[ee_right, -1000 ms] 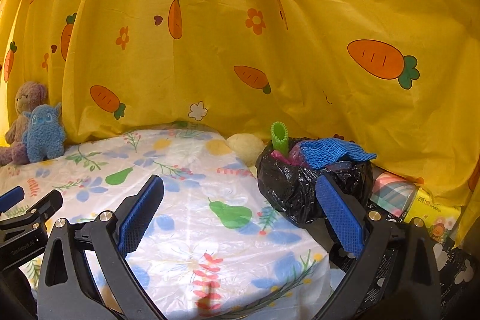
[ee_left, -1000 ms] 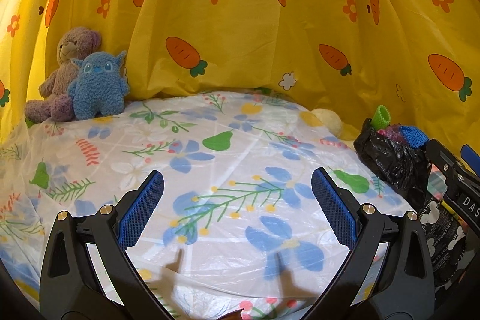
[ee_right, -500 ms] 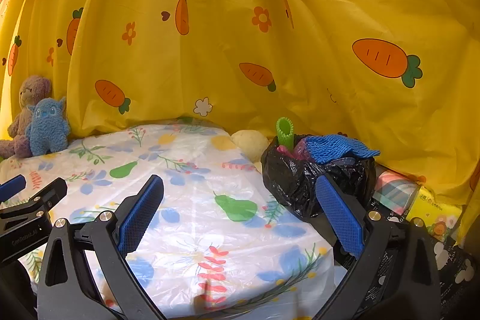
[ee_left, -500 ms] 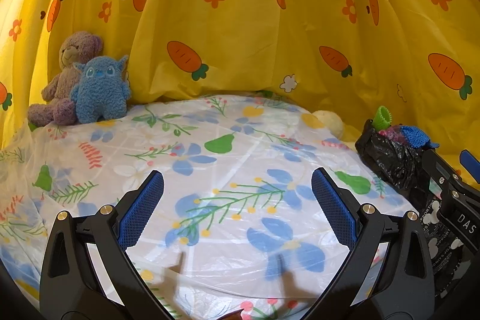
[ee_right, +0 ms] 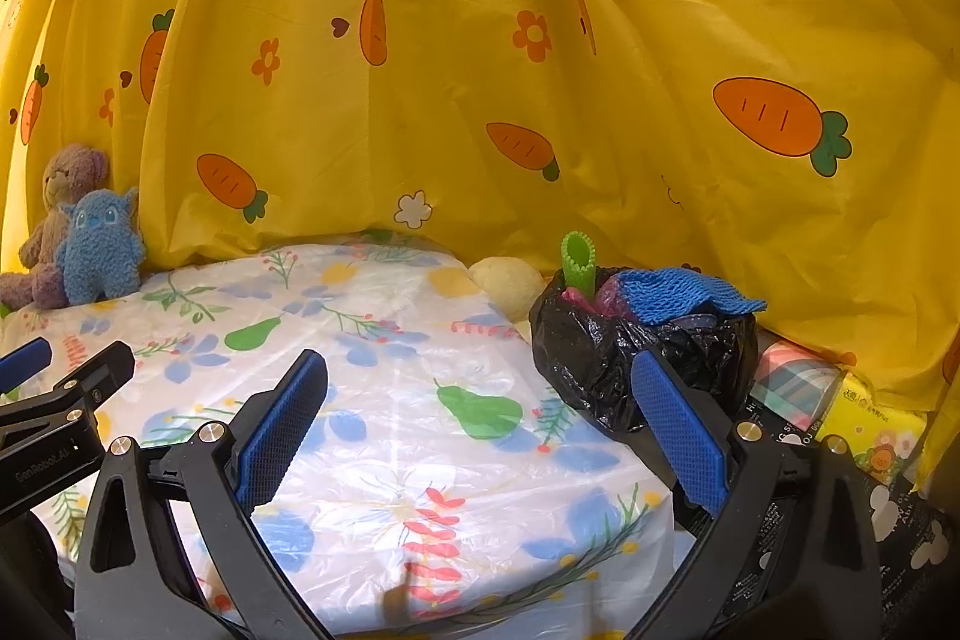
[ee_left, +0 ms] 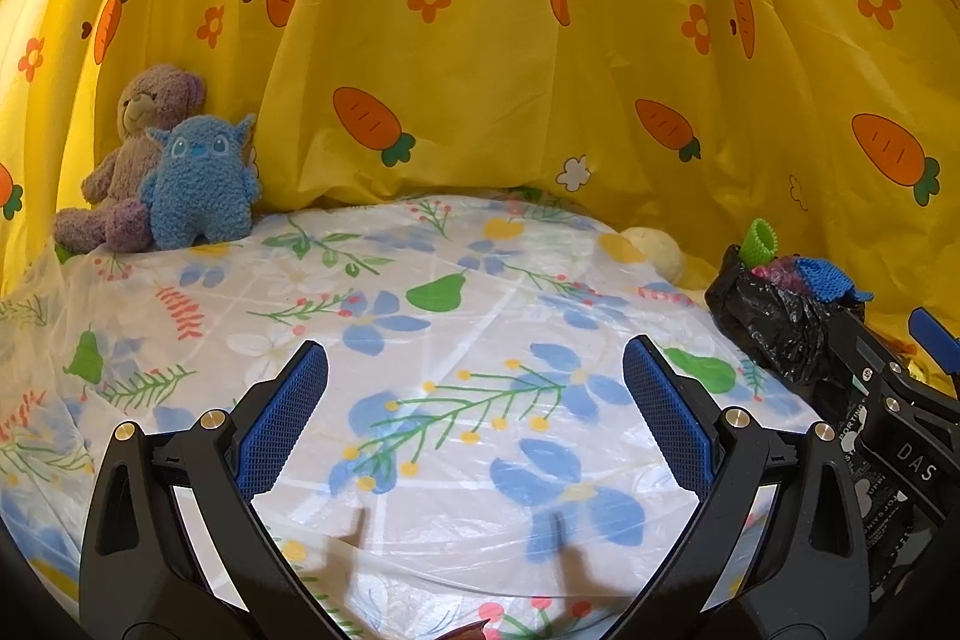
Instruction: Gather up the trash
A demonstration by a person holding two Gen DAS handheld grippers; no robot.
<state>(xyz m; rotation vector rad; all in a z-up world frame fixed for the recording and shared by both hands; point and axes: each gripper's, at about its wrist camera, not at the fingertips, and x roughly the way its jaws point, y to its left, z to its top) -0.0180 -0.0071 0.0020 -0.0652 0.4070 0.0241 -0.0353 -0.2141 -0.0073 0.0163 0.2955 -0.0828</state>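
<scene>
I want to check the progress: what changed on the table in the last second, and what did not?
Little changed. Both views shifted slightly, so both tools drifted a bit. The left tool and right tool remain open and empty; nothing was gripped or released. The black trash bag, green tube, blue cloth and plush toys stayed in place.

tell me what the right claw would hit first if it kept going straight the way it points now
Probably nothing solid at first: the open right claw points over the bare flowered table cover toward the yellow carrot curtain. The black trash bag sits off toward its right finger, perhaps brushing it; depth is unclear.
</scene>
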